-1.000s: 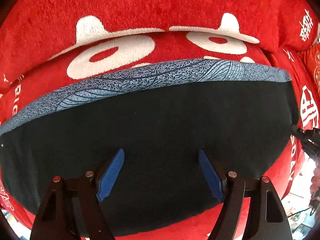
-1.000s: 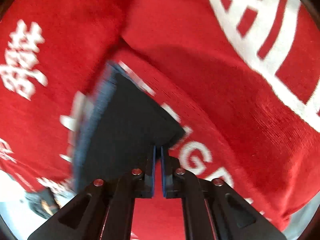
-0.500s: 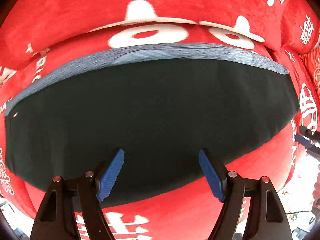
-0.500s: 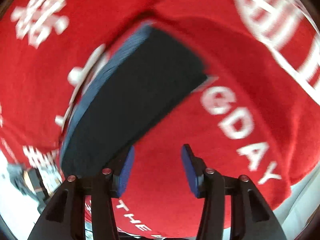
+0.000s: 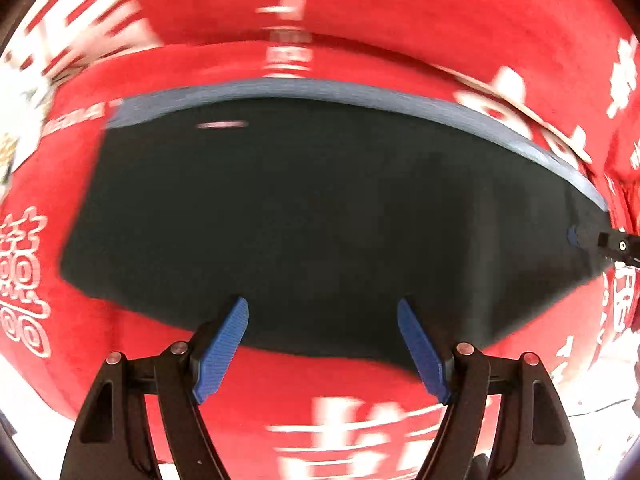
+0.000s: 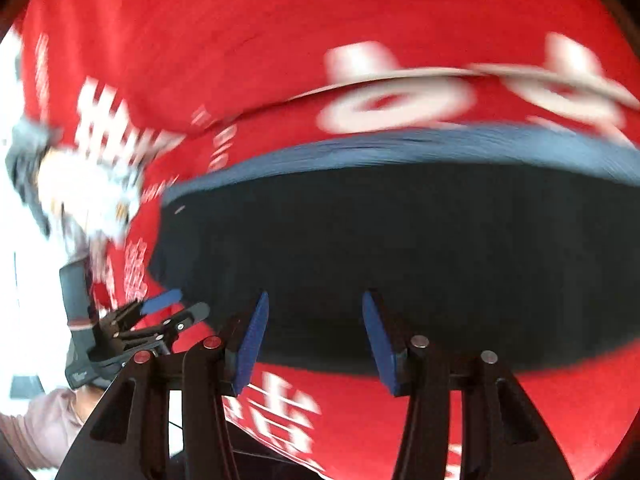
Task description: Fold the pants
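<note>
The pants (image 5: 320,216) lie folded flat as a dark rectangle with a blue patterned waistband (image 5: 360,94) along the far edge, on a red cover. My left gripper (image 5: 323,340) is open and empty over the near edge of the pants. My right gripper (image 6: 314,338) is open and empty, also over the near edge of the pants (image 6: 400,248). In the left wrist view the right gripper (image 5: 600,242) shows at the pants' right end. In the right wrist view the left gripper (image 6: 168,308) shows at the left.
The red plush cover with white lettering (image 5: 360,420) spreads under the pants on all sides. A raised red cushion (image 6: 320,20) rises behind the waistband. A bright area (image 6: 24,280) lies past the cover's left edge.
My right gripper opened, let go of the pants' corner and swung round to face the pants from the near side. My left gripper pulled back toward the near edge.
</note>
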A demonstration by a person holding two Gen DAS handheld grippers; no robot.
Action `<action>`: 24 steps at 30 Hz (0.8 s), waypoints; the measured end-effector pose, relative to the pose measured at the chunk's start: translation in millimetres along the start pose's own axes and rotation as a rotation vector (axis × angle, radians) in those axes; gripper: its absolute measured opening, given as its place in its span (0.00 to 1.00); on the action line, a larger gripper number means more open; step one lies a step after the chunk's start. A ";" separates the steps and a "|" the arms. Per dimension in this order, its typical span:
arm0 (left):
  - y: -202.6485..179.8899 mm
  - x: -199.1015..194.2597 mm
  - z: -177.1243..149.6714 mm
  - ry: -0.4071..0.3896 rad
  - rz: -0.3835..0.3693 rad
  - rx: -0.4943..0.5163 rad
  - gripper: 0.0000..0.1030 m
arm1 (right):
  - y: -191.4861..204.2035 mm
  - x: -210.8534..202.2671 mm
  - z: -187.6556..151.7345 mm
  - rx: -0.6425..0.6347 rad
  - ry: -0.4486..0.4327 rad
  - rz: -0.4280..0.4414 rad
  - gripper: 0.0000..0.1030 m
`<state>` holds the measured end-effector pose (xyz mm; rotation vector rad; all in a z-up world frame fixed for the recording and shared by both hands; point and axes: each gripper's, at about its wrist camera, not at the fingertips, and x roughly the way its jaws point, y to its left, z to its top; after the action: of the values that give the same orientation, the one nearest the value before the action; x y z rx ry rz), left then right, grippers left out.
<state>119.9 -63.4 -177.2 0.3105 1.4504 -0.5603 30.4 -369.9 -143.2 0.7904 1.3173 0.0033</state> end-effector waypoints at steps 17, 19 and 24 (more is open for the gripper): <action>191.2 35.9 41.9 -0.094 -0.115 -0.123 0.76 | 277.2 268.1 146.7 -0.668 0.355 -0.087 0.52; 191.1 36.2 39.9 -0.113 -0.140 -0.109 0.76 | 282.7 283.3 149.9 -0.682 0.385 -0.123 0.52; 193.9 32.8 34.4 -0.129 -0.168 -0.098 0.76 | 285.9 303.2 151.2 -0.670 0.466 -0.120 0.15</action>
<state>253.5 74.7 -231.3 0.0742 1.3815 -0.6311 369.3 -104.8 -250.0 0.1329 1.6627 0.5348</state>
